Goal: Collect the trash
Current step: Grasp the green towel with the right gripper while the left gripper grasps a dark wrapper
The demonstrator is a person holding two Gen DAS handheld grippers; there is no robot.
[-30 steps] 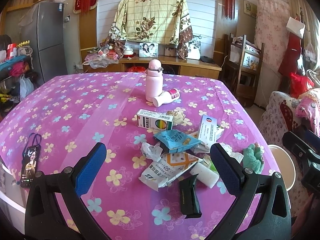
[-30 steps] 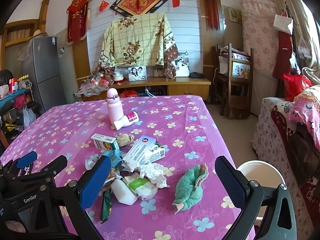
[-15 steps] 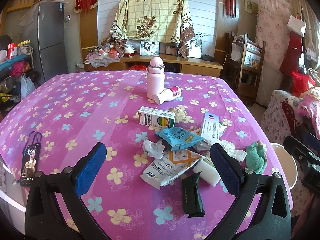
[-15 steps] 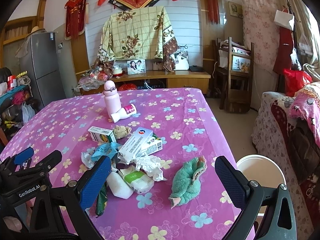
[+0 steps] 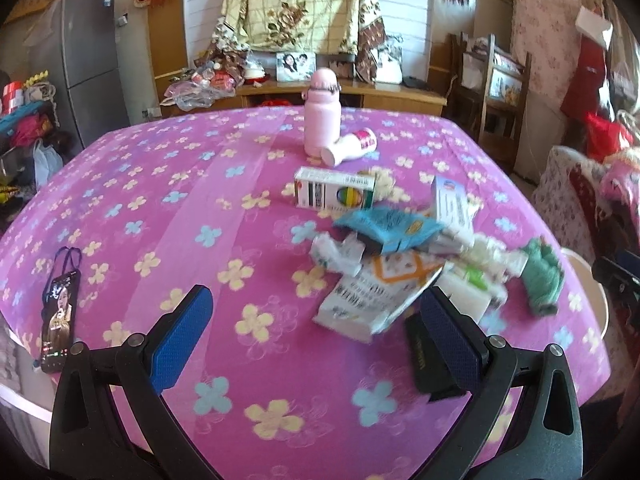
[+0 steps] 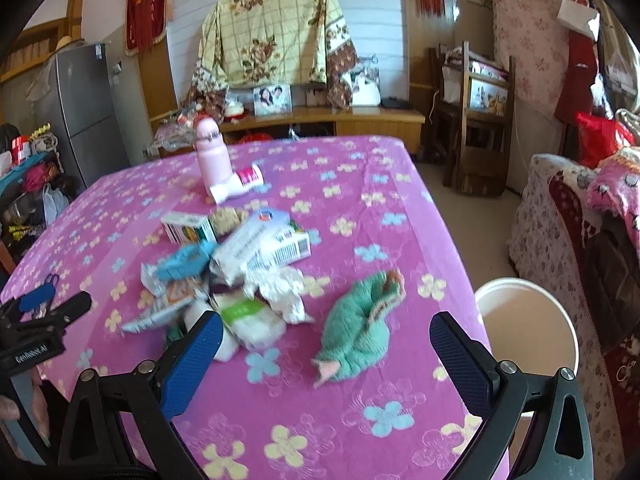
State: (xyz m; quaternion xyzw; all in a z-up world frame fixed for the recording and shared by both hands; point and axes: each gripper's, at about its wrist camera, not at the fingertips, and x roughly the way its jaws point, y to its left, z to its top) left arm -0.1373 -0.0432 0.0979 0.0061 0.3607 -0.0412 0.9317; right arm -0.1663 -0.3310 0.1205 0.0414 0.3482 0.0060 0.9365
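Note:
A heap of trash lies on the pink flowered tablecloth (image 5: pixel 168 208): a white and orange packet (image 5: pixel 372 296), a blue packet (image 5: pixel 390 228), a small carton (image 5: pixel 334 192), crumpled tissue (image 6: pixel 280 286), a white box (image 6: pixel 260 246) and a black wrapper (image 5: pixel 422 354). My left gripper (image 5: pixel 316 336) is open and empty, just short of the white and orange packet. My right gripper (image 6: pixel 326 360) is open and empty, close above a green cloth (image 6: pixel 362 328). A white bin (image 6: pixel 528 332) stands beside the table's right edge.
A pink bottle (image 5: pixel 322 122) stands at mid table with a small white bottle (image 5: pixel 350 146) lying by it. A phone (image 5: pixel 60 318) lies near the left edge. A sofa (image 6: pixel 580 240) is right of the bin. A cabinet and chair stand behind.
Both grippers have moved forward and down toward the trash heap, which now looks larger and nearer. Both stay open. Nothing on the table has shifted.

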